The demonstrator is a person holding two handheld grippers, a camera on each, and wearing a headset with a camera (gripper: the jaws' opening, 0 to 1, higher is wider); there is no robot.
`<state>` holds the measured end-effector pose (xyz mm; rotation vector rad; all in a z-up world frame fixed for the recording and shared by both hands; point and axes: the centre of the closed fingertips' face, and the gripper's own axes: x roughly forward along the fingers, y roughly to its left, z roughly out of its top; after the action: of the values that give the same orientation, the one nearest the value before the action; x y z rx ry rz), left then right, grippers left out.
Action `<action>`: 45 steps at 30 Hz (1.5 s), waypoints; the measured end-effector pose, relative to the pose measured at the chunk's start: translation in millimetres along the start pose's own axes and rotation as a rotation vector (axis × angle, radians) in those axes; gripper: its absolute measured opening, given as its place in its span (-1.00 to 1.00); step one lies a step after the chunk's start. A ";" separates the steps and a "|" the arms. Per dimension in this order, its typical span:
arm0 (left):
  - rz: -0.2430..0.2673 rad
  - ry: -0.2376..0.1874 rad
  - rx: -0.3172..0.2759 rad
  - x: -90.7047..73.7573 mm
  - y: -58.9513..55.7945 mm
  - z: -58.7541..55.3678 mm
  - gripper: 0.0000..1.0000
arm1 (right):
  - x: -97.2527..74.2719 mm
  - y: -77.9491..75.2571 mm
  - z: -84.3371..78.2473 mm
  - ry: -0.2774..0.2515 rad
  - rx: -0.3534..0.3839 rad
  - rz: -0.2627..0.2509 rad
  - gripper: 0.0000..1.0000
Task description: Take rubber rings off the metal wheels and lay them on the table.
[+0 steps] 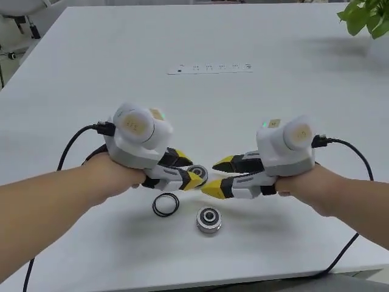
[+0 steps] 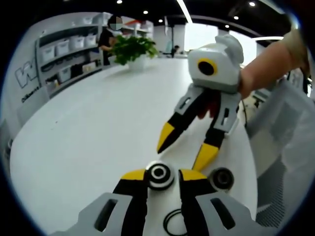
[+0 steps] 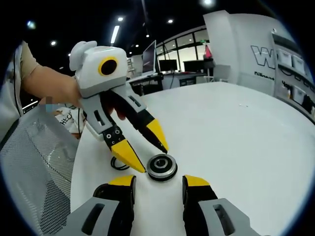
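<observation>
While left gripper (image 1: 192, 173) fingers clench 1 wheel (image 2: 160, 176), right gripper (image 3: 158, 182) fingers spread, rubber ring (image 1: 155, 205) on table (image 1: 273, 91).

I see a wide white table (image 1: 292, 109) with a socket strip (image 1: 209, 68) set in far across it and a potted plant (image 1: 364, 15) at its far right corner. Shelves of bins (image 2: 69, 54) line a wall (image 2: 27, 93); ceiling spotlights (image 2: 145, 12) glow overhead.

in the head view the left hand (image 1: 115, 173) reaches in from the lower left, holding the left gripper (image 1: 193, 176) with its jaws clamped on a metal wheel (image 1: 199, 173). the right hand (image 1: 304, 185) reaches in from the lower right. the right gripper (image 1: 216, 176) faces the left one tip to tip, its jaws spread apart.
</observation>
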<state>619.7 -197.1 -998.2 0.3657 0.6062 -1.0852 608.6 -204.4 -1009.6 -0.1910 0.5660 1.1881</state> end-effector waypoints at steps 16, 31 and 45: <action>0.010 0.014 -0.010 5.6 2.3 -3.9 -0.61 | -1.1 -0.6 -0.5 -0.004 0.008 -0.006 -0.30; 0.031 -0.011 -0.050 4.4 4.3 -3.1 -0.72 | 6.5 -2.0 -0.5 -0.004 0.011 -0.012 -0.30; 0.053 -0.016 -0.064 4.1 1.2 -2.1 -0.72 | 21.1 -5.0 3.1 -0.005 -0.003 -0.033 -0.39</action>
<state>621.6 -198.3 -1002.4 0.3152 0.6127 -1.0146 619.5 -187.6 -1018.5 -0.1989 0.5549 1.1572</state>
